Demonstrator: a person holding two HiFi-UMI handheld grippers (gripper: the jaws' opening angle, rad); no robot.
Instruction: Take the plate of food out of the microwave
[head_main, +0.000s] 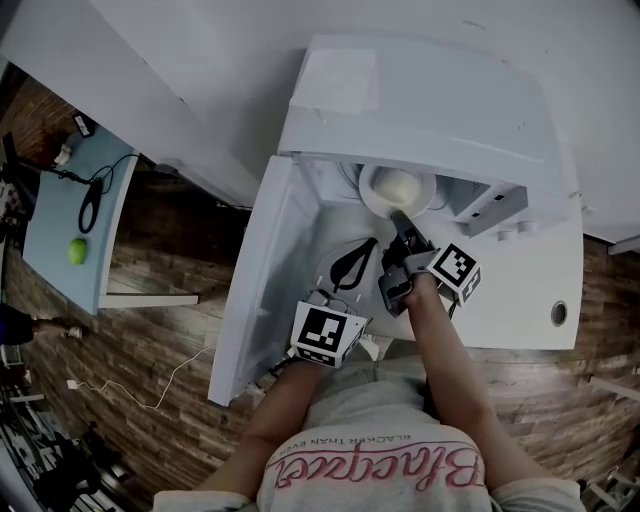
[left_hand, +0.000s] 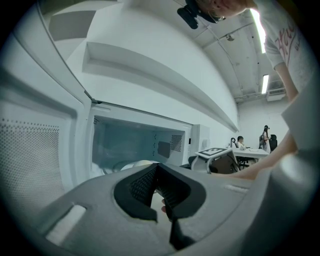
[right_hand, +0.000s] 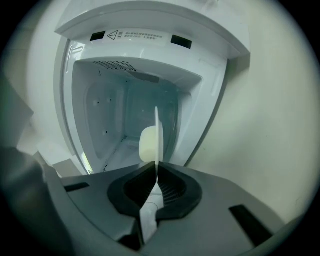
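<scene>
The white microwave (head_main: 430, 100) stands with its door (head_main: 262, 275) swung open to the left. Inside sits a white plate (head_main: 372, 200) carrying pale food (head_main: 396, 186). My right gripper (head_main: 401, 220) reaches into the opening and is shut on the plate's near rim. In the right gripper view the plate (right_hand: 157, 131) runs edge-on between the pads, with the food (right_hand: 147, 145) on its left side. My left gripper (head_main: 353, 264) hangs below the opening beside the door, shut with nothing in it. In the left gripper view, the plate (left_hand: 131, 165) shows past the left gripper (left_hand: 157, 172).
The microwave sits on a white counter (head_main: 530, 300) with a round hole (head_main: 558, 313). A light blue table (head_main: 60, 225) at far left holds a green ball (head_main: 77, 250) and a black cable. Wooden floor lies below. People sit at a far desk (left_hand: 250, 150).
</scene>
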